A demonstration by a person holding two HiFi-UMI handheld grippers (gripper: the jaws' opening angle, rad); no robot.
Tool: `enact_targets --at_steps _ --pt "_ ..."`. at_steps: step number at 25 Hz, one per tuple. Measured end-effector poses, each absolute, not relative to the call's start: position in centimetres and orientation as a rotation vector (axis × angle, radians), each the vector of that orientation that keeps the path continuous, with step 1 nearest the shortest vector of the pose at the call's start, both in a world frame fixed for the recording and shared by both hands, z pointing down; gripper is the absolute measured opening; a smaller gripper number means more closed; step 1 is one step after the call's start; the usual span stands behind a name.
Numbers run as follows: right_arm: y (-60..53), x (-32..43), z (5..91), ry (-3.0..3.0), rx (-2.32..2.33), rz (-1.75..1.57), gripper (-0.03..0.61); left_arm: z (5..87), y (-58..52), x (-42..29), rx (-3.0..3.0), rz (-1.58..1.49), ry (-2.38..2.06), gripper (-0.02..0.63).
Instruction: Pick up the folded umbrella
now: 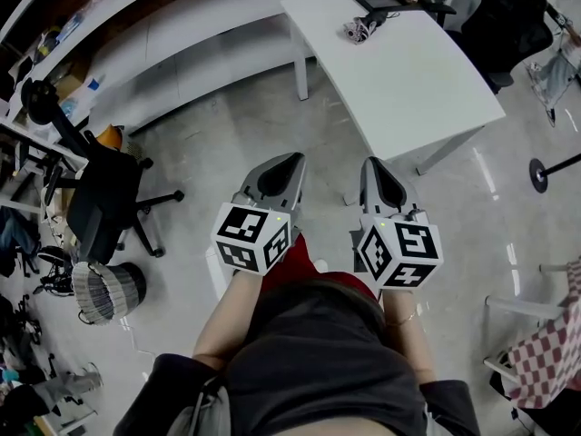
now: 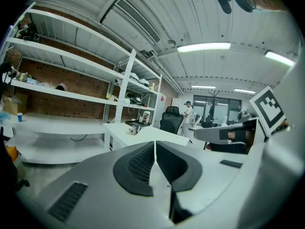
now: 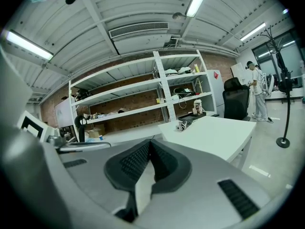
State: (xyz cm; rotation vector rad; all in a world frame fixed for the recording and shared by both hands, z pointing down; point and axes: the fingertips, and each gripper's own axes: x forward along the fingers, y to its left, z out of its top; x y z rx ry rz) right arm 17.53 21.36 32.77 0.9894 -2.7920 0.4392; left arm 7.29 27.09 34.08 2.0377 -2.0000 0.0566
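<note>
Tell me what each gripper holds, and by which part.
Nothing. The left gripper and right gripper are both shut and empty; the folded umbrella lies apart on the white table.

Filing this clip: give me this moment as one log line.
stage: pre-grasp | left gripper: shut, empty | right gripper: shut, empty | folded umbrella: on white table, untouched
</note>
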Motion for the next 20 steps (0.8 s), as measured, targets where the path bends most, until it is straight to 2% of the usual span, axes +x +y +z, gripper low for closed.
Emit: enact_targets --at_steps 9,20 --pt "18.0 15.9 32.2 -2.798 1.034 0.447 0.018 33.7 23.8 4.9 2.057 0.059 -2.004 0.023" --pt "11.5 10.2 32.1 -2.762 1.106 0.445 0.018 34.1 16.6 -2.0 2.088 0.075 -1.959 0.023"
